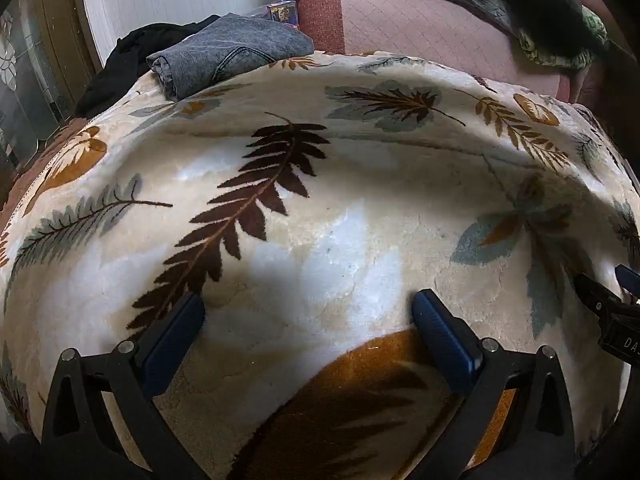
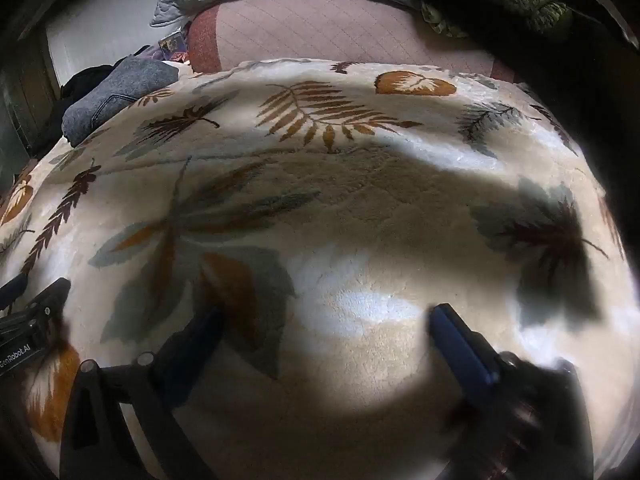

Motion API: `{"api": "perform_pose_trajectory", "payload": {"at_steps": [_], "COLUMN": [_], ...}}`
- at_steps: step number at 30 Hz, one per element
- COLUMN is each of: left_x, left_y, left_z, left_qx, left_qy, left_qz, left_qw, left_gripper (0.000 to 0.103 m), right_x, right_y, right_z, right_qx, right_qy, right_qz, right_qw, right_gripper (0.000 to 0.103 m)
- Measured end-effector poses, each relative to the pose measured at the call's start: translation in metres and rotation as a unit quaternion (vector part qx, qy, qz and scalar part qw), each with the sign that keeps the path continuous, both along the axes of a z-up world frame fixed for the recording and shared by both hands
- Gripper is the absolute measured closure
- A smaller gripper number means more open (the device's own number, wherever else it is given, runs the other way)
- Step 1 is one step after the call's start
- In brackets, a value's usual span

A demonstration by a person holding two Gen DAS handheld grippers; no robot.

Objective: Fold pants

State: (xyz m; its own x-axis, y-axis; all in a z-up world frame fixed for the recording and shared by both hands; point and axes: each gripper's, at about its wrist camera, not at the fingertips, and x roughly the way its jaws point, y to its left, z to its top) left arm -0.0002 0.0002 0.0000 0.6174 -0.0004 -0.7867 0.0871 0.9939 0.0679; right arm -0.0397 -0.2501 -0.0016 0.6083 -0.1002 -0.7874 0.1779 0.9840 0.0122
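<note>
- Cream plush blanket (image 1: 360, 240) printed with brown, rust and grey-blue leaves covers the bed, and both tools hang over it, tilted downward.
- Far left at the blanket's back edge lie the grey pants (image 1: 228, 52), folded into a thick bundle, with a black garment (image 1: 116, 68) bunched just behind them.
- The left gripper (image 1: 308, 316) has its blue-padded fingers (image 1: 172, 344) spread as wide as they go, nothing between them, only bare blanket beneath.
- The right gripper (image 2: 324, 332) is likewise spread wide and empty; its fingers (image 2: 464, 352) hover over a sunlit patch, well apart from the pants (image 2: 120, 96).
- Pink quilted bedding (image 1: 432, 20) lies beyond the blanket.
</note>
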Motion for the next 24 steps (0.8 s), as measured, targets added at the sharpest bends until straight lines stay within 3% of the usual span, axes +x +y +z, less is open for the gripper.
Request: {"api": "perform_pose_trajectory", "payload": {"at_steps": [24], "left_x": [-0.0012], "left_y": [-0.0009], "left_z": [-0.0007], "left_qx": [0.005], "left_qy": [0.006], "left_qz": [-0.002], "left_qw": [1.0], "left_gripper": [0.0], "right_x": [-0.0062], "right_y": [-0.0024], "right_z": [-0.0017], "right_qx": [-0.008], "right_qy": [0.0], "right_qz": [0.0], "right_qw": [1.0], "right_gripper": [0.001]}}
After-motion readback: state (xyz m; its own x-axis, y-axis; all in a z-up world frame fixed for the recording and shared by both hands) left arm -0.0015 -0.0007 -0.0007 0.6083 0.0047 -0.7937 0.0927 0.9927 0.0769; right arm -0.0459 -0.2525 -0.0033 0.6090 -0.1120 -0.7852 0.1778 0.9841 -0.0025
